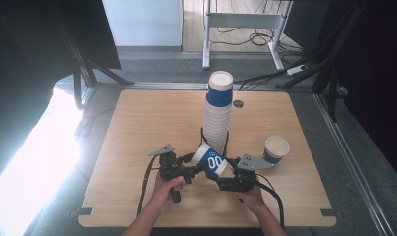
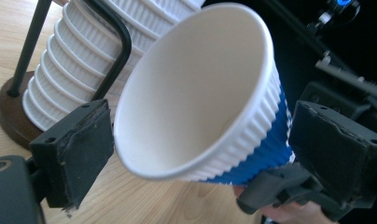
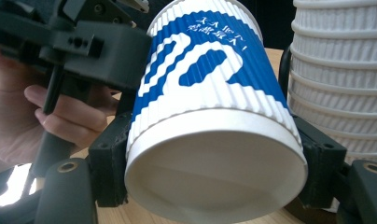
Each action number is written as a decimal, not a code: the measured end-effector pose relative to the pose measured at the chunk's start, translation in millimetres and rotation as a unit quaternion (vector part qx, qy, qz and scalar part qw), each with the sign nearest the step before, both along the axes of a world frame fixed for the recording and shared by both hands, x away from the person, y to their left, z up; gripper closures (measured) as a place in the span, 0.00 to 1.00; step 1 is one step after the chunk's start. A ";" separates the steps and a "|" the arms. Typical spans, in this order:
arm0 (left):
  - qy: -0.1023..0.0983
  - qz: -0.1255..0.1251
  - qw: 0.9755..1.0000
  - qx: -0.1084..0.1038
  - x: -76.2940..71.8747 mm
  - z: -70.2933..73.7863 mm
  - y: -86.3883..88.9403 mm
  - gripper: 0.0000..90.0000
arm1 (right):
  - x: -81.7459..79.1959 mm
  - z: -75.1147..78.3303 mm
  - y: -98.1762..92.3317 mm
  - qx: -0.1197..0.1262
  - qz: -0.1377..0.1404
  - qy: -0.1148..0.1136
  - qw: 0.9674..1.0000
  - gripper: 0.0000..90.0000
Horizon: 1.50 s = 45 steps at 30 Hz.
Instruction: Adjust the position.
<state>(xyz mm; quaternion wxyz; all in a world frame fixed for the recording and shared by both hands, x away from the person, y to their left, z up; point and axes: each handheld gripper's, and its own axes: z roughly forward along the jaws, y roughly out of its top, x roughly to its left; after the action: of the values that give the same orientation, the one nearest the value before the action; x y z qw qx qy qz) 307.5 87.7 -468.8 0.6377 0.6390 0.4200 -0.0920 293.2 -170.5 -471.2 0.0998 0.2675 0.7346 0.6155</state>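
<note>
A blue-and-white ribbed paper cup [image 1: 213,160] lies tilted in the air in front of the tall cup stack [image 1: 217,118]. My right gripper [image 3: 214,165] is shut on it, its jaws pressing both sides just above the base, which faces that camera. The cup's open mouth [image 2: 191,93] faces my left gripper [image 2: 203,149]. Its pads [image 2: 72,154] stand on either side of the rim with a sliver of gap, so it is open. In the high view the left gripper [image 1: 199,164] comes in from the left and the right gripper [image 1: 221,172] from the lower right.
The stack of ribbed cups [image 2: 70,70] sits in a black wire holder on a round brown base [image 2: 9,112] at mid-table. One more cup [image 1: 276,149] stands upright to the right. The wooden table [image 1: 137,128] has a cable hole [image 1: 238,104] behind the stack.
</note>
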 end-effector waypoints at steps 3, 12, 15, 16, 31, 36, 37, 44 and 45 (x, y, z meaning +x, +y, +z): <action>0.014 0.000 1.000 -0.018 5.0 -2.5 0.0 0.06 | -1.1 -0.7 1.9 -0.009 0.002 -0.006 1.000 0.31; 0.033 -0.004 0.999 -0.038 10.8 -5.8 -2.7 0.03 | -3.1 -2.3 7.8 -0.017 0.005 -0.017 1.000 0.31; 0.036 -0.011 0.998 -0.040 11.7 -6.9 -2.8 0.02 | -3.3 -2.4 7.8 -0.015 0.004 -0.020 1.000 0.31; 0.037 -0.013 0.998 -0.042 11.9 -7.2 -2.8 0.02 | -3.5 -2.5 7.9 -0.015 0.004 -0.021 1.000 0.31; 0.063 -0.038 0.996 -0.048 13.0 -8.0 -2.8 0.02 | -3.8 -3.3 5.2 0.000 -0.012 -0.038 0.999 0.32; 0.069 -0.042 0.995 -0.057 15.0 -9.7 -5.2 0.01 | -5.2 -4.9 6.8 -0.004 -0.009 -0.043 0.999 0.31; 0.069 -0.042 0.995 -0.061 15.1 -9.6 -5.6 0.02 | -5.4 -4.9 6.9 -0.004 -0.009 -0.044 0.999 0.32; 0.076 -0.039 0.994 -0.065 16.9 -10.9 -6.0 0.04 | -5.1 -6.4 7.5 -0.004 -0.005 -0.042 0.999 0.31; 0.076 -0.039 0.994 -0.064 16.9 -11.0 -6.1 0.04 | -4.7 -6.8 7.3 -0.005 -0.005 -0.041 0.999 0.31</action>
<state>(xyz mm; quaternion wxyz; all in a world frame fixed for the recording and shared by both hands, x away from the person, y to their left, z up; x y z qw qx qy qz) 324.4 81.6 -479.9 0.6396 0.6036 0.4357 -0.1919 288.5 -163.3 -478.0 0.1339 0.2454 0.7315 0.6218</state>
